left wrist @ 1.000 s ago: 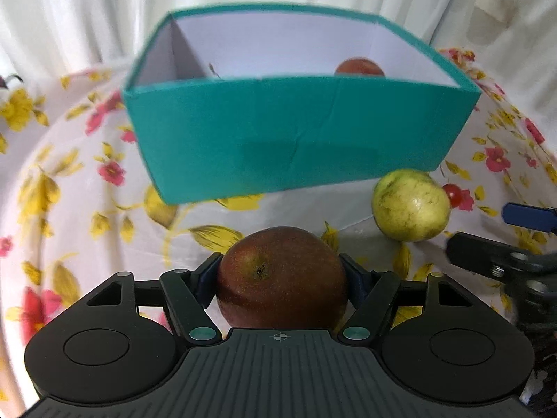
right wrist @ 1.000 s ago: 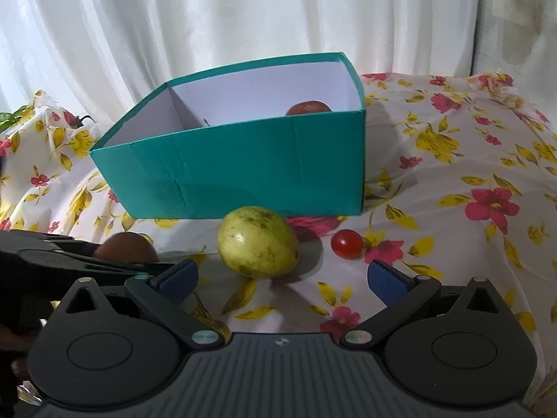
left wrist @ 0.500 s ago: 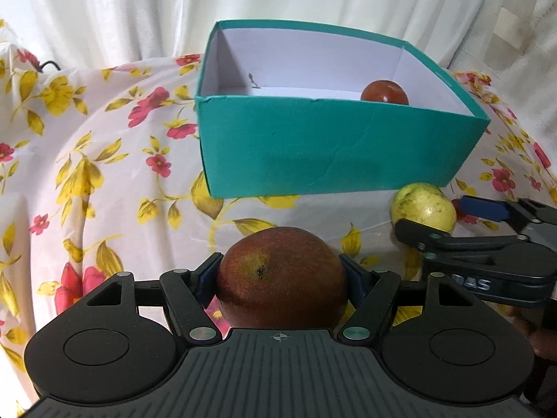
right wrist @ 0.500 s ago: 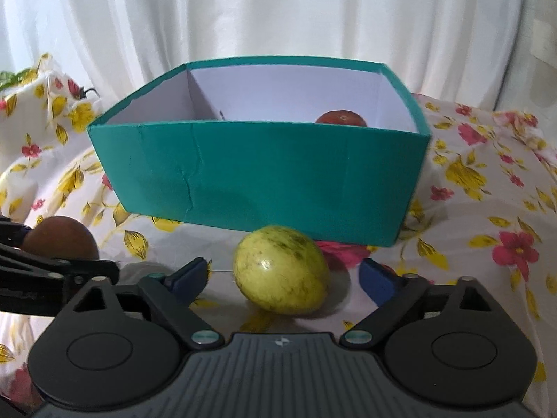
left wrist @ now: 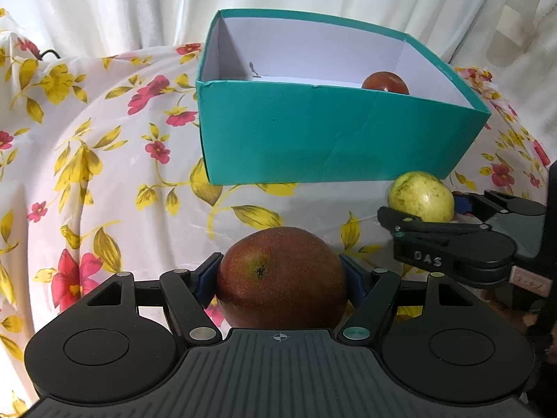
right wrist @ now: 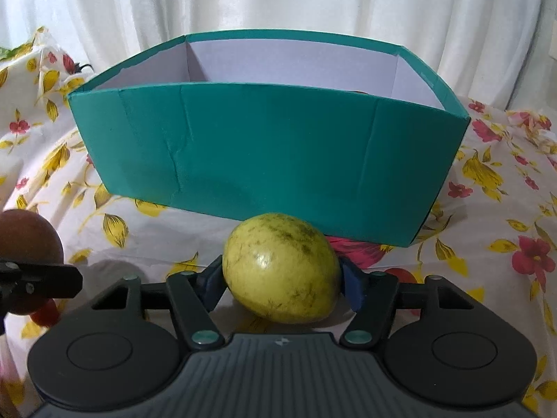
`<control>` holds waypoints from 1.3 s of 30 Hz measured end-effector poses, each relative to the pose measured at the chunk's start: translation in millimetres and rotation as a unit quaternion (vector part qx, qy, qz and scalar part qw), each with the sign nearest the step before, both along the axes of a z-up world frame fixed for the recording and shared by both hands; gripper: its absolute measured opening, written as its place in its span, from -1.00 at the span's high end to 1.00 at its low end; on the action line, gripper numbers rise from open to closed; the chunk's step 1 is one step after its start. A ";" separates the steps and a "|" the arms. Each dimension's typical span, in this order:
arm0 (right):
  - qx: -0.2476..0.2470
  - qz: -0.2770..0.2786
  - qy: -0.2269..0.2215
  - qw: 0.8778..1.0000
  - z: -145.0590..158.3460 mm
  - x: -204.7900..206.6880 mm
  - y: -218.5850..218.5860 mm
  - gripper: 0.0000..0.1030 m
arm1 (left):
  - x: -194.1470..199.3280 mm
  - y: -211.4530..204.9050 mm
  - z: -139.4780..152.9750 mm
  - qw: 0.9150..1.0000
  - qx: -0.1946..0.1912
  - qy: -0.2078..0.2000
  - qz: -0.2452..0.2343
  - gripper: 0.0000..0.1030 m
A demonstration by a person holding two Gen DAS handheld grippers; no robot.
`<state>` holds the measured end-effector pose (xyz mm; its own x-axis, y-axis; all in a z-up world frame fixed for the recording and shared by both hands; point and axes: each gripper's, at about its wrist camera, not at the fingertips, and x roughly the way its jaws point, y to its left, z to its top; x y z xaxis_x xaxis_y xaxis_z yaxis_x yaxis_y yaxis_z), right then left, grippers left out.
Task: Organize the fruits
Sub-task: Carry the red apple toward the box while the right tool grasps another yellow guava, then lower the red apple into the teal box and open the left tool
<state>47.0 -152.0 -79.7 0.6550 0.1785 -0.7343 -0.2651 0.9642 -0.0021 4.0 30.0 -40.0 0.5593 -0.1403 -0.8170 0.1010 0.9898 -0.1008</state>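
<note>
Left wrist: red apple point(left wrist: 281, 277) clamped by left gripper point(left wrist: 281, 278) | right gripper point(right wrist: 282, 280) apparently closed on yellow-green fruit point(right wrist: 282, 267) | teal box point(right wrist: 264, 149) at 12 o'clock | collision risked if both are raised together.

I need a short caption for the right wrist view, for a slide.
Right gripper closed on a yellow-green fruit in front of the teal box on a floral tablecloth.

White curtains point(left wrist: 146, 3) hang in soft folds across the whole back of the scene, lit evenly and bright. Below them a worktop is draped in a white cloth point(left wrist: 104, 146) printed with red flowers and yellow leaves, wrinkled and sloping off at the sides. A thin dark cord point(left wrist: 48, 54) shows at the cloth's far left edge.
</note>
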 end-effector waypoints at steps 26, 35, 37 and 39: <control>0.082 -0.056 -0.038 0.994 70.8 -25.3 -60.1 -0.25 | 48.1 -36.1 78.7 0.996 0.011 -0.088 0.014 -0.46; 0.074 -0.068 -0.059 0.993 90.5 -33.6 -74.3 -0.25 | 83.7 -40.8 96.4 0.992 0.025 -0.116 0.043 -0.46; 0.074 -0.072 -0.057 0.993 92.3 -34.6 -76.9 -0.25 | 90.8 -41.9 95.3 0.991 0.033 -0.117 0.047 -0.46; 0.074 -0.076 -0.058 0.993 93.9 -35.5 -79.4 -0.25 | 96.7 -42.5 92.5 0.991 0.039 -0.115 0.050 -0.46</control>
